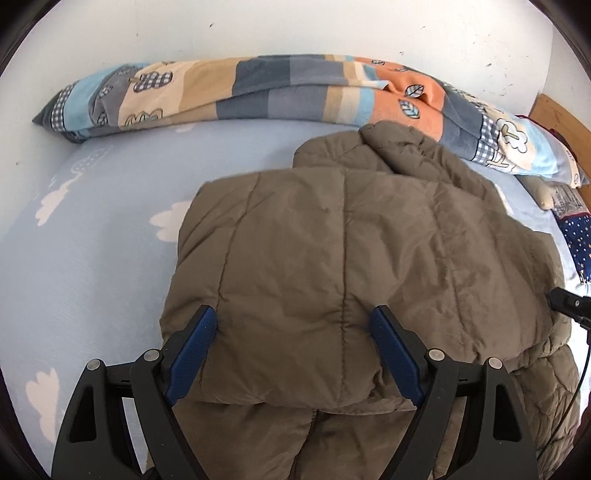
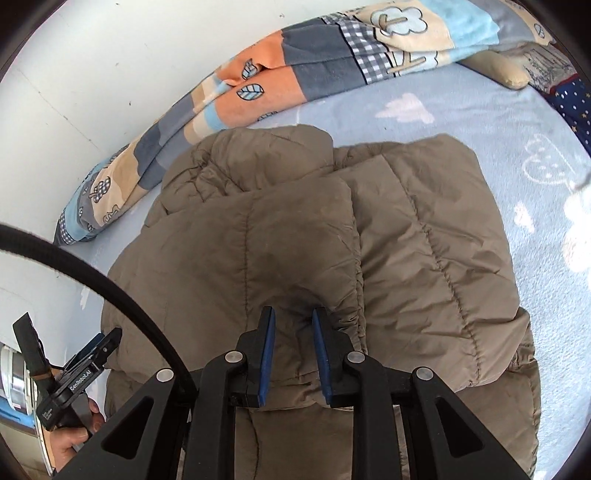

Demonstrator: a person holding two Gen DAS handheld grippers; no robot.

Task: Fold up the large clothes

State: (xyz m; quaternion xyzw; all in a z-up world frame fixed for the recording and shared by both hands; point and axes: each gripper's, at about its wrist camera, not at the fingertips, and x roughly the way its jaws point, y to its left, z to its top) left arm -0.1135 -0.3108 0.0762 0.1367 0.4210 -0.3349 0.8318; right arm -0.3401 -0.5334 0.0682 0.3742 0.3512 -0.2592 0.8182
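**Both grippers over a folded brown jacket on the bed**

Left gripper [image 1: 293,325] hangs over the near part of the brown padded jacket [image 1: 362,258], its two blue-padded fingers [image 1: 201,354] spread wide. A folded-over panel of the jacket lies between and under them, with its rounded fold edge just below the fingertips. Whether the pads press on the cloth or only hover above it cannot be told; nothing is pinched between them.

The right gripper [image 2: 293,321] points down at the same jacket [image 2: 424,240], close to a gathered, stitched edge that runs just to the right of its fingertips. Its fingers [image 2: 266,354] stand a narrow gap apart, and a small ridge of brown cloth sits in that gap. They are not pressed together, and whether they actually have hold of the cloth is unclear.

The jacket lies folded in layers on a light blue bedsheet [image 1: 92,240] printed with white clouds. Its collar end bunches up at the far side, near a long patchwork blanket [image 1: 258,88] rolled along the white wall [image 1: 295,26]. In the right wrist view, the other gripper's black body shows at the lower left, held in a hand [image 2: 70,443], beside a thick black cable [image 2: 110,291].
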